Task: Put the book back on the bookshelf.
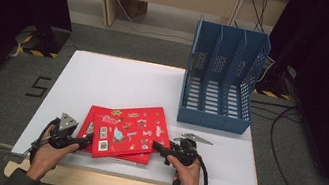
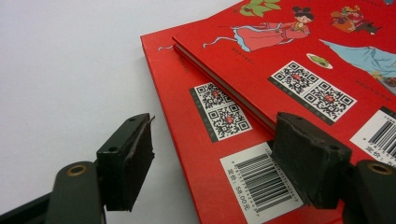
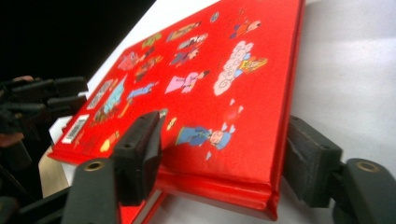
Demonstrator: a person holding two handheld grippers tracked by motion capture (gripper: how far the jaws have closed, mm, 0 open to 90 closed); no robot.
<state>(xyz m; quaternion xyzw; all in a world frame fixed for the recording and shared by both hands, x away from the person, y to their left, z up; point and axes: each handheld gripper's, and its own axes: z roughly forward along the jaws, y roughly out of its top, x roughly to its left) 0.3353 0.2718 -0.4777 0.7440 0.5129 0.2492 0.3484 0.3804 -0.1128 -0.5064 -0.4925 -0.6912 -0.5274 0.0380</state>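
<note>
Two red books lie stacked near the front edge of the white counter (image 1: 103, 82), the top book (image 1: 129, 131) skewed across the bottom book (image 1: 87, 126) so that the lower one peeps out along the left and front. Both covers carry small cartoon figures, QR squares and a barcode label; the print on the labels is too small to read. In the right gripper view the near end of the top book (image 3: 224, 93) sits raised off the counter, and a second red edge shows beneath it, though how far the lower book runs under there is hidden.

The left tongs (image 1: 85, 141) sit at the left front corner of the stack. In the left gripper view these tongs (image 2: 212, 165) stand partly spread: one jaw hangs over bare counter clear of the bottom book (image 2: 205, 140), the other rests over its barcode label, so nothing is pinched. The right tongs (image 1: 158, 147) straddle the right end of the top book; in their own view these tongs (image 3: 224, 161) are spread wide, one jaw over the cover and one beside the spine edge. Whether the pads press on it I cannot tell.

A blue slotted file rack (image 1: 223, 77) stands at the counter's far right. Grey carpet, cables and dark curtains surround the counter.
</note>
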